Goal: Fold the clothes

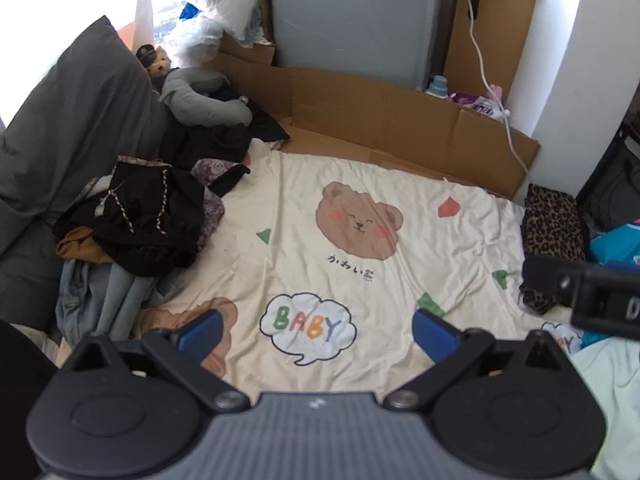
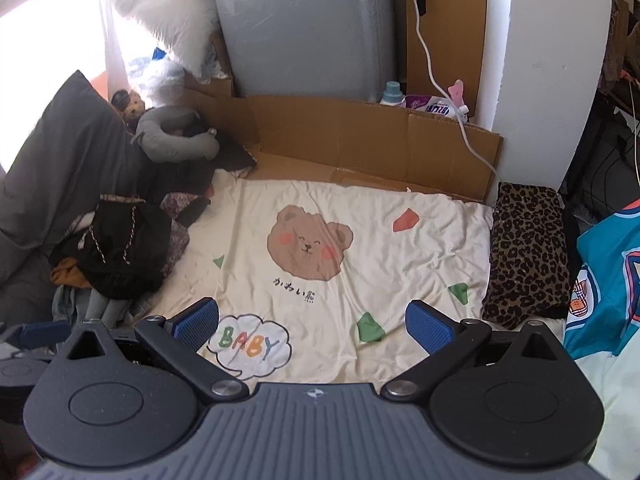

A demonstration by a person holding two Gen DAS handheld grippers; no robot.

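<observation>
Cream sheet [image 1: 400, 184] printed with a bear face and "BABY" bubble, spread flat over the bed, lightly creased. Grey pillow [image 1: 76, 128] propped along the left side. Cardboard [image 1: 384, 116] lining the far edge, against a grey cabinet [image 1: 352, 16]. Unfolded clothes pile [image 1: 132, 224] at the sheet's left edge, black garment on top, denim and a tan piece underneath. Folded leopard piece [image 2: 528, 252] at the right edge; teal jersey [image 2: 608, 276] just beyond. Left gripper [image 1: 316, 332] hovering above the sheet, blue pads spread wide, nothing between. Right gripper [image 2: 312, 326] likewise released and empty, over the bubble.
</observation>
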